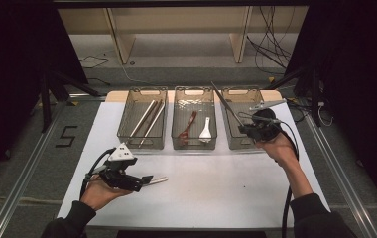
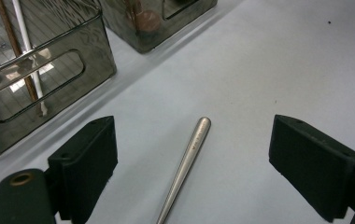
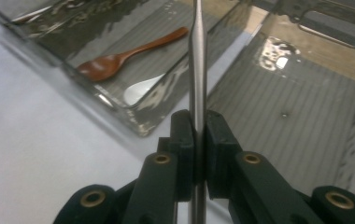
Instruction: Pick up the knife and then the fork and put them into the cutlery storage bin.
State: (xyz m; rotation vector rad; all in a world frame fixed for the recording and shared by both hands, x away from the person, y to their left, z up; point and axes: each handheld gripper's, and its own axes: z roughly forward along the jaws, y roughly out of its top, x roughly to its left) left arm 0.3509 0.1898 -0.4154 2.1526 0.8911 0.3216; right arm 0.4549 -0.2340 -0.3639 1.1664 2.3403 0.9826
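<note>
My right gripper [image 1: 246, 130] [image 3: 197, 127] is shut on a slim metal utensil [image 1: 224, 103] [image 3: 197, 56], which points up and away from its jaws. It hangs over the right clear tray [image 1: 237, 145] [image 3: 283, 121], whose floor is bare where I see it. My left gripper [image 1: 143, 181] [image 2: 194, 140] rests low over the white table near the front left. Its jaws stand wide open on either side of a second metal utensil handle [image 1: 157, 180] [image 2: 190, 151] that lies flat on the table, touching neither pad.
The middle tray [image 1: 194, 146] holds a wooden spoon [image 1: 188, 125] [image 3: 119, 57] and a white spoon [image 1: 206, 130] [image 3: 140, 88]. The left tray [image 1: 141, 145] [image 2: 49, 93] holds several long sticks [image 1: 147, 120]. A white mat [image 1: 211, 183] covers the table, with shelving and cables beyond it.
</note>
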